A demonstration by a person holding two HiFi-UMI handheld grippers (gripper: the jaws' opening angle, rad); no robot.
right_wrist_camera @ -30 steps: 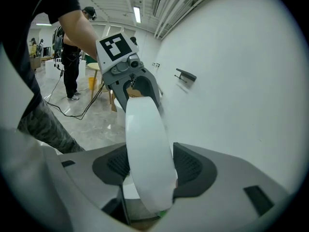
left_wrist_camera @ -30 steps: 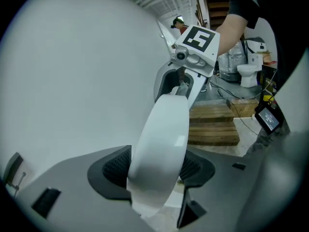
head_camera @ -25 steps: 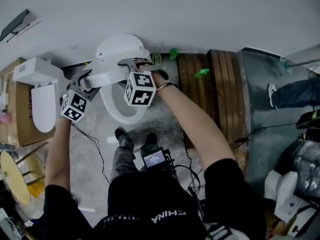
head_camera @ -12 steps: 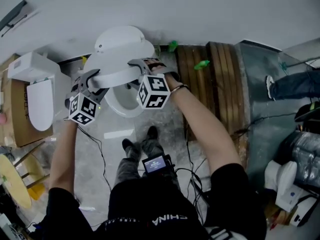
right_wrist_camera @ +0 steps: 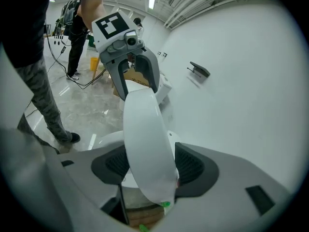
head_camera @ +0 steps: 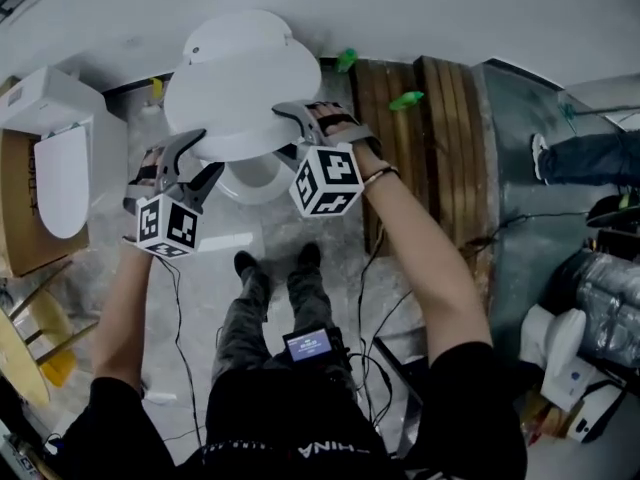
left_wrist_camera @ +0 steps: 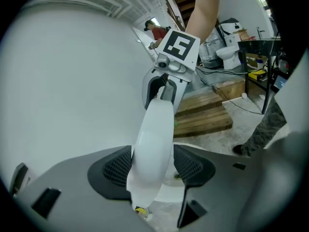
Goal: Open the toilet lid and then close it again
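Grey mottled floor and a white wall are seen in the head view. The toilet bowl is set against the wall at 12 o'clock from the person's feet.

The toilet lid is held partly raised and tilted over the bowl, whose front rim shows beneath it.

Left gripper: placed on the lid's edge at about 7 o'clock. In the left gripper view its pads are clamped on the lid rim, one on each face.

Right gripper: placed on the lid's edge at about 4 o'clock. In the right gripper view the lid rim is gripped between both pads. Its jaws have just been opening slightly, with the lid between them.

A wooden pallet is noted at 3 o'clock from the bowl. A second toilet is noted at 9 o'clock.
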